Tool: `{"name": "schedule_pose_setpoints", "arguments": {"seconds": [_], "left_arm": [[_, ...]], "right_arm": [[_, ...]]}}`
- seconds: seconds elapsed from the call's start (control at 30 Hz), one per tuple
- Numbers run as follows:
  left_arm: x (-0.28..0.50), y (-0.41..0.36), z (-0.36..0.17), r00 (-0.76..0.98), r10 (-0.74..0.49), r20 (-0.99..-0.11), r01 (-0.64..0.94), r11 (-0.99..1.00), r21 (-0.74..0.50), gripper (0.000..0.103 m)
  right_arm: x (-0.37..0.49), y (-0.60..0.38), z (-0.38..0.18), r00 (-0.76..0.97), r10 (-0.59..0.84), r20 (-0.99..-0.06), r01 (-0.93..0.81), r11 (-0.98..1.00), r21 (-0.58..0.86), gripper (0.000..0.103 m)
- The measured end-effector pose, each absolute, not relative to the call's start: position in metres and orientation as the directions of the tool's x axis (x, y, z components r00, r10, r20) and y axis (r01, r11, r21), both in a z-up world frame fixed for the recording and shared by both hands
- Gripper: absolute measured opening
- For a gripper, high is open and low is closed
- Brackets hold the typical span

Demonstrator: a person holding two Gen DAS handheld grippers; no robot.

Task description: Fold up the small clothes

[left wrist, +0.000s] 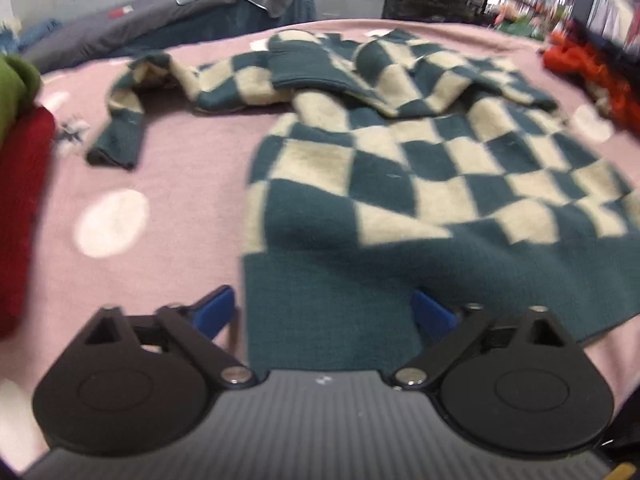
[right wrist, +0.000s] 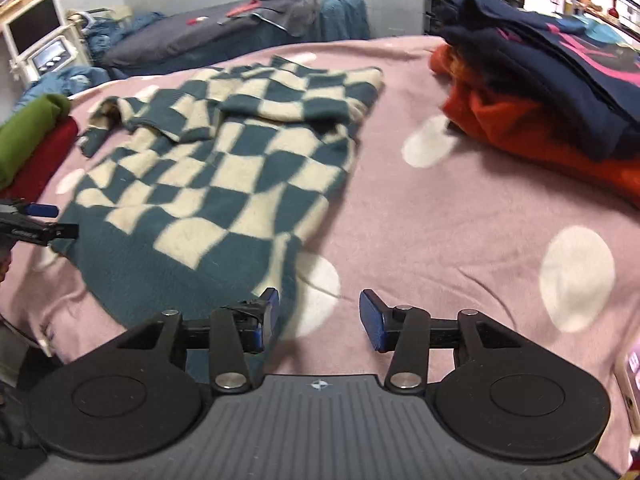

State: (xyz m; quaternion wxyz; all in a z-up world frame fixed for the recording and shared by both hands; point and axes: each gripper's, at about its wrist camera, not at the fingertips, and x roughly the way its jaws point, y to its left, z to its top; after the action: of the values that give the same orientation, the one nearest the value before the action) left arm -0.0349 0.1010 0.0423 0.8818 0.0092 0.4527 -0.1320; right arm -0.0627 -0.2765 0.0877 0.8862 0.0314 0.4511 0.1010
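A teal and cream checkered sweater (left wrist: 420, 168) lies spread on the pink dotted blanket (left wrist: 168, 184); it also shows in the right wrist view (right wrist: 224, 176). One sleeve (left wrist: 120, 132) trails out to the left, and the other is folded across the chest. My left gripper (left wrist: 324, 314) is open with its blue pads on either side of the sweater's near left hem corner. It also shows at the left edge of the right wrist view (right wrist: 32, 220). My right gripper (right wrist: 318, 316) is open and empty, just above the blanket by the sweater's near right hem corner.
Folded red and green clothes (left wrist: 20, 168) are stacked at the left. An orange garment under dark navy clothes (right wrist: 540, 92) sits at the right. A bed with grey and blue bedding (right wrist: 240, 28) stands beyond, and a white monitor (right wrist: 36, 28) at the far left.
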Motion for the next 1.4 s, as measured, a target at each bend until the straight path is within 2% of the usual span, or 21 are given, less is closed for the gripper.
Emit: {"name": "schedule_pose_setpoints", "arguments": {"seconds": [0.07,0.13,0.17,0.23,0.27,0.3,0.33,0.37,0.47,0.57,0.67,0.83,0.97,1.03,1.1,1.17,1.23,1.27,1.3,1.33,1.4], "left_arm": [[-0.034,0.102,0.039,0.567,-0.232,-0.791,0.186,0.971,-0.152,0.084],[-0.033,0.102,0.038,0.591,-0.206,-0.780,0.147,0.978,-0.147,0.062],[-0.034,0.102,0.039,0.604,-0.196,-0.772,0.129,0.981,-0.147,0.056],[-0.035,0.105,0.040,0.625,-0.213,-0.751,0.091,0.975,-0.200,0.024],[-0.036,0.108,0.041,0.634,-0.230,-0.738,0.064,0.967,-0.246,0.022],[-0.035,0.111,0.041,0.639,-0.248,-0.728,0.048,0.957,-0.285,0.020],[-0.034,0.111,0.041,0.639,-0.265,-0.722,0.047,0.950,-0.308,0.019],[-0.032,0.110,0.042,0.637,-0.265,-0.724,0.050,0.951,-0.305,0.018],[-0.034,0.110,0.058,0.658,-0.257,-0.708,0.070,0.957,-0.283,0.016],[-0.043,0.120,0.098,0.710,-0.270,-0.651,0.117,0.956,-0.269,0.016],[-0.053,0.131,0.141,0.730,-0.265,-0.630,0.160,0.962,-0.219,0.012],[-0.064,0.140,0.163,0.656,-0.332,-0.678,0.248,0.943,-0.222,0.012],[-0.065,0.137,0.117,0.508,-0.323,-0.798,0.254,0.942,-0.220,0.012],[-0.069,0.132,0.086,0.419,-0.274,-0.865,0.271,0.948,-0.169,0.002],[-0.074,0.133,0.062,0.370,-0.223,-0.902,0.264,0.956,-0.128,0.002],[-0.075,0.144,0.061,0.390,-0.265,-0.882,0.236,0.954,-0.183,0.002],[-0.071,0.155,0.063,0.405,-0.267,-0.874,0.178,0.961,-0.211,0.010],[-0.067,0.160,0.066,0.410,-0.234,-0.882,0.140,0.971,-0.193,0.019],[-0.063,0.164,0.069,0.413,-0.193,-0.890,0.107,0.981,-0.163,0.041],[-0.061,0.168,0.075,0.439,-0.163,-0.884,0.088,0.986,-0.138,0.059],[-0.056,0.174,0.089,0.514,-0.144,-0.846,0.087,0.990,-0.115,0.068]], "right_arm": [[-0.064,-0.280,0.079,0.525,0.275,-0.806,-0.107,0.960,0.257,0.079],[-0.065,-0.275,0.065,0.452,0.365,-0.814,-0.085,0.926,0.368,0.079],[-0.069,-0.271,0.062,0.456,0.381,-0.804,-0.083,0.918,0.387,0.080],[-0.073,-0.261,0.061,0.480,0.383,-0.789,-0.077,0.915,0.397,0.083],[-0.073,-0.257,0.061,0.483,0.386,-0.786,-0.076,0.913,0.402,0.082],[-0.072,-0.253,0.061,0.485,0.391,-0.782,-0.076,0.910,0.407,0.069],[-0.071,-0.249,0.062,0.480,0.407,-0.777,-0.088,0.904,0.419,0.050],[-0.069,-0.247,0.063,0.478,0.419,-0.772,-0.098,0.899,0.427,0.008],[-0.067,-0.250,0.073,0.519,0.407,-0.751,-0.086,0.900,0.428,0.009],[-0.068,-0.265,0.100,0.579,0.428,-0.694,-0.108,0.884,0.455,0.009],[-0.074,-0.279,0.135,0.622,0.410,-0.667,-0.143,0.897,0.418,0.008],[-0.084,-0.294,0.164,0.630,0.397,-0.667,-0.178,0.910,0.373,0.008],[-0.086,-0.299,0.135,0.548,0.343,-0.763,-0.134,0.936,0.325,0.007],[-0.088,-0.299,0.114,0.499,0.331,-0.801,-0.110,0.941,0.321,0.007],[-0.090,-0.300,0.095,0.453,0.319,-0.833,-0.073,0.944,0.322,0.007],[-0.090,-0.299,0.083,0.427,0.303,-0.852,-0.056,0.949,0.309,0.007],[-0.087,-0.300,0.076,0.413,0.286,-0.865,-0.041,0.954,0.296,0.007],[-0.086,-0.300,0.074,0.407,0.280,-0.870,-0.038,0.956,0.290,0.007],[-0.084,-0.302,0.074,0.407,0.277,-0.870,-0.035,0.957,0.288,0.009],[-0.084,-0.304,0.078,0.414,0.258,-0.873,-0.035,0.963,0.268,0.011],[-0.083,-0.304,0.086,0.430,0.167,-0.887,-0.036,0.985,0.169,0.044]]}}
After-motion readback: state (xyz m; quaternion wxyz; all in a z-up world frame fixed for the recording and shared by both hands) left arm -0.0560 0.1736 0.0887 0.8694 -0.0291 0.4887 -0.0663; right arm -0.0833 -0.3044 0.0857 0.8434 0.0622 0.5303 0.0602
